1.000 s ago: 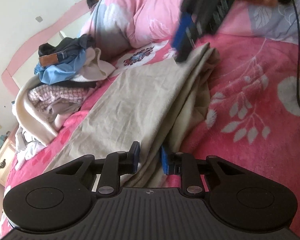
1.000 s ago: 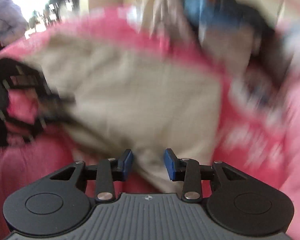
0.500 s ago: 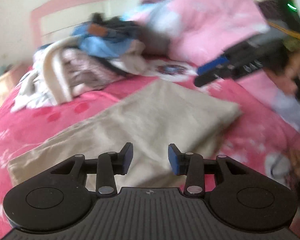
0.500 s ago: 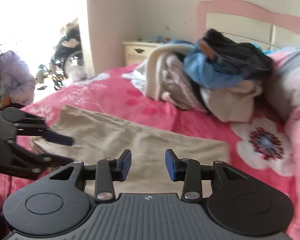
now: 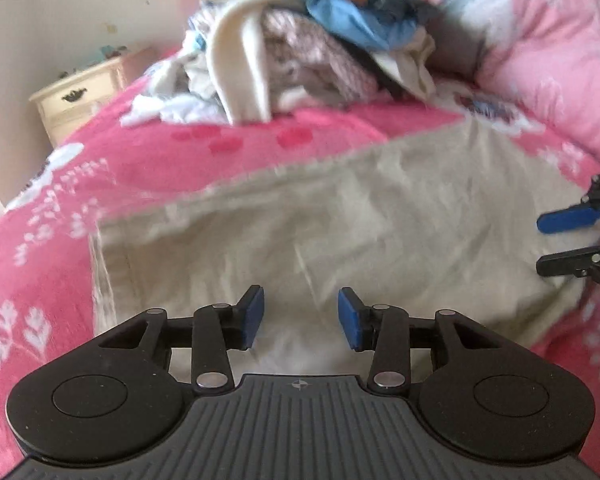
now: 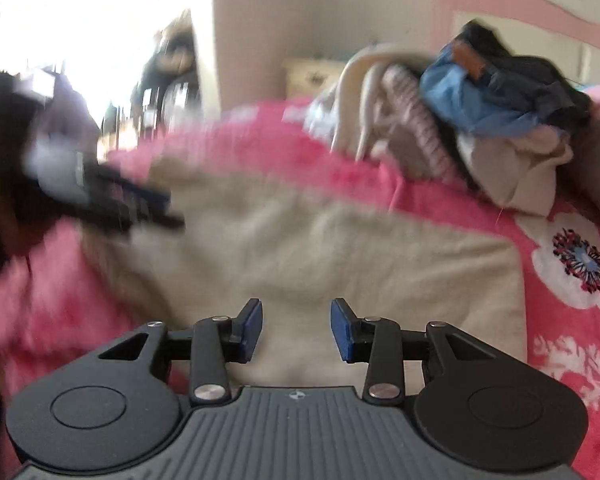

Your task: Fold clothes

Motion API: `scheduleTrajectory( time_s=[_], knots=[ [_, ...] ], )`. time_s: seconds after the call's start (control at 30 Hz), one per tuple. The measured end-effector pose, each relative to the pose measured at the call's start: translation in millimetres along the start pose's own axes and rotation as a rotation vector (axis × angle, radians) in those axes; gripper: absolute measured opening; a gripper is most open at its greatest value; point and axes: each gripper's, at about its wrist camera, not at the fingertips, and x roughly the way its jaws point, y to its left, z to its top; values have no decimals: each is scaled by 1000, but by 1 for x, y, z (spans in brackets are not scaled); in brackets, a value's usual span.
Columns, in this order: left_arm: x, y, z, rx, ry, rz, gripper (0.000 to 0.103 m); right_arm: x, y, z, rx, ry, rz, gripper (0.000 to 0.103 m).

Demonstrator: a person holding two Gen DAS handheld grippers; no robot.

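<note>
We see 1 beige, creased cloth garment [image 5: 340,216], folded flat, lying on the pink flowered bed cover [image 5: 52,248]. Our left gripper [image 5: 301,316] hangs over its near edge, its jaws having just been opening, apart with nothing between them. Our right gripper [image 6: 296,328] hovers likewise, jaws apart and empty. Behind lies 1 heap of mixed unfolded clothes [image 5: 308,48]; 1 cream bedside drawer chest [image 5: 80,100] stands beyond.

Beige garment folded flat on the pink bedspread, right under your tongs.
You had the beige garment [image 5: 340,216] lying as a wide, creased rectangle just ahead of and beneath both tongs, untouched by either; the heap of unfolded clothes [image 5: 300,40] sat well beyond its far edge.
</note>
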Motion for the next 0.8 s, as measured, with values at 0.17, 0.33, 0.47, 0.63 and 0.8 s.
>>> scheduleTrajectory(
  time_s=[0.17,0.33,0.47,0.63,0.8],
  knots=[
    [22,27,-10,-127,36,100,48,26,-1,-20,-37,167,-19,40],
    [9,38,-5,-223,3,123,48,13,-3,-3,-65,137,-7,40],
    [6,44,15,-241,-54,72,50,25,-16,14,-43,122,-10,40],
    [54,57,24,-220,-19,93,50,58,-29,-4,1,187,-17,40],
    [63,91,15,-422,-23,5,46,51,-25,16,-17,191,-34,40]
  ],
)
